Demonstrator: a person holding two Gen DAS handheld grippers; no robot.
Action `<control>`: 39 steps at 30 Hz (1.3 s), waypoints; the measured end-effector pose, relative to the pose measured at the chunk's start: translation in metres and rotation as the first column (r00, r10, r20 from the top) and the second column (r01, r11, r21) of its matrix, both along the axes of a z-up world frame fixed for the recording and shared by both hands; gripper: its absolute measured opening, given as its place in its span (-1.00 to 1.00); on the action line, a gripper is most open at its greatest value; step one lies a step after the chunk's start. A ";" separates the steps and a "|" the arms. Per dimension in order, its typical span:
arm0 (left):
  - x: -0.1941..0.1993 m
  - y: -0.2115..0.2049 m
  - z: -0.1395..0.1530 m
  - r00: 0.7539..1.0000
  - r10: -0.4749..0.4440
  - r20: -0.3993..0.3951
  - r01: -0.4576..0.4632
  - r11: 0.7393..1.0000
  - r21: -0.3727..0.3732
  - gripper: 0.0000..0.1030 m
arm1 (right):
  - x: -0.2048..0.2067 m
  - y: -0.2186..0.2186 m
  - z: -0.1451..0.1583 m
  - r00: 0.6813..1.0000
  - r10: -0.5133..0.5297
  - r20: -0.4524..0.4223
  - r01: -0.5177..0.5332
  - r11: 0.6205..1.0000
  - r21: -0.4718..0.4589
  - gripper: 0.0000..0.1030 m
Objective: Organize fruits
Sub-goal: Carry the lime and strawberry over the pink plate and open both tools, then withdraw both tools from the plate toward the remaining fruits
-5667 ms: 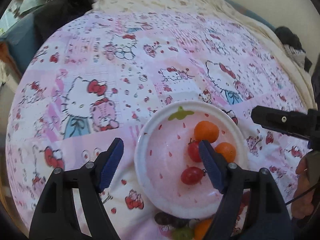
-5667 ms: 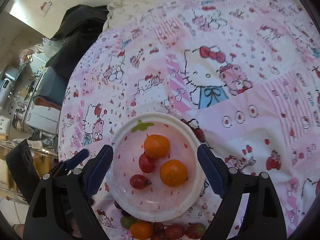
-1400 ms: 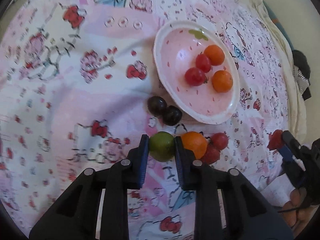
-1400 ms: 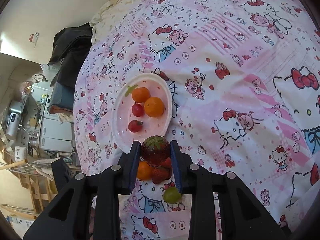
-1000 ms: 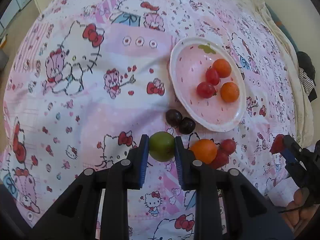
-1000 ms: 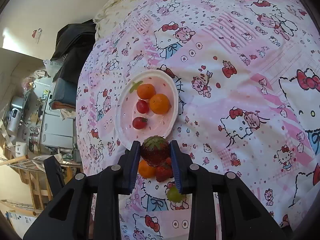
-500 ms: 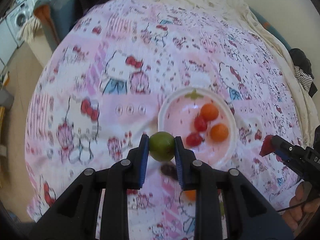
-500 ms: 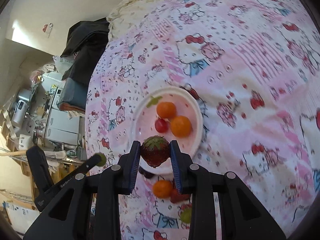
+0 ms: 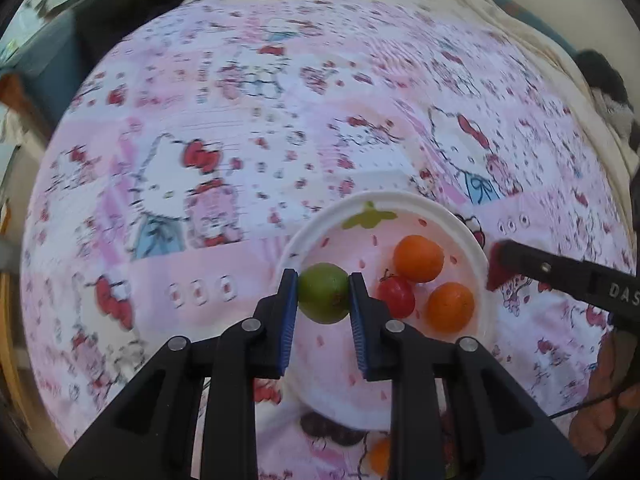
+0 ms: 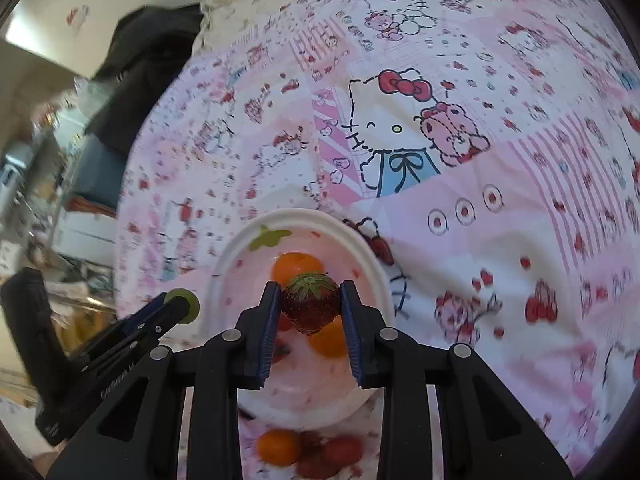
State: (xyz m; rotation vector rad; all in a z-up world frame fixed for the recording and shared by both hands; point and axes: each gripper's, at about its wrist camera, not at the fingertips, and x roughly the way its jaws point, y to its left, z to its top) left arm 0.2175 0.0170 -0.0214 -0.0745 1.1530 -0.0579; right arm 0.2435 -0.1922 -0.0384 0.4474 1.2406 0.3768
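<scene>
Both tongs are clamped tight on fruit: the left gripper (image 9: 323, 298) pinches a green fruit (image 9: 323, 297) between its blue pads, and the right gripper (image 10: 308, 307) squeezes a strawberry (image 10: 309, 305), each hanging right over the plate (image 10: 372, 268), so I'd guess both get dropped in there together. On the plate sit two oranges (image 9: 418, 258) and a cherry tomato (image 9: 396, 295). A few loose fruits (image 10: 279, 446) sit on the sheet (image 10: 460, 168) just off the plate's near rim, probably next in line.
</scene>
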 end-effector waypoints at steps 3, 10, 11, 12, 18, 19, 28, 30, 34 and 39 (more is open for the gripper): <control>0.004 -0.007 -0.012 0.999 -0.038 0.009 0.038 0.999 0.004 -0.58 | 0.007 0.005 -0.008 1.000 0.027 0.005 -0.027 0.999 -0.042 -0.39; 0.010 -0.015 -0.029 0.997 -0.067 -0.022 0.068 0.998 0.013 -0.56 | 0.019 0.008 -0.019 0.997 0.075 -0.002 -0.075 0.994 -0.076 -0.38; 0.010 -0.015 -0.029 0.997 -0.071 -0.014 0.072 0.997 0.020 -0.56 | 0.020 0.010 -0.019 0.997 0.081 0.007 -0.080 0.992 -0.102 -0.37; 0.010 -0.016 -0.028 0.997 -0.074 -0.006 0.074 0.997 0.027 -0.56 | 0.020 0.012 -0.019 0.996 0.089 0.010 -0.088 0.990 -0.114 -0.35; 0.014 -0.014 -0.032 0.997 -0.076 -0.023 0.077 0.996 0.049 -0.54 | 0.023 0.017 -0.026 0.995 0.103 -0.006 -0.103 0.988 -0.113 -0.34; 0.014 -0.013 -0.033 0.997 -0.075 -0.031 0.077 0.996 0.048 -0.52 | 0.023 0.017 -0.028 0.994 0.105 -0.012 -0.106 0.988 -0.110 -0.34; 0.011 -0.014 -0.026 0.998 -0.070 0.003 0.070 0.997 0.039 0.41 | 0.020 0.019 -0.022 0.994 0.106 0.021 -0.104 0.990 -0.098 0.49; 0.011 -0.014 -0.023 0.997 -0.077 0.007 0.077 0.997 0.030 0.46 | 0.021 0.018 -0.019 0.995 0.100 0.023 -0.098 0.993 -0.072 0.50; 0.008 -0.016 -0.017 0.994 -0.107 0.017 0.107 0.994 -0.015 0.49 | 0.020 0.013 -0.010 0.996 0.073 0.047 -0.070 0.996 -0.056 0.73; 0.003 -0.015 -0.007 0.994 -0.094 0.054 0.093 0.996 0.012 0.49 | 0.016 0.014 0.005 0.993 0.079 0.090 -0.073 0.995 -0.061 0.74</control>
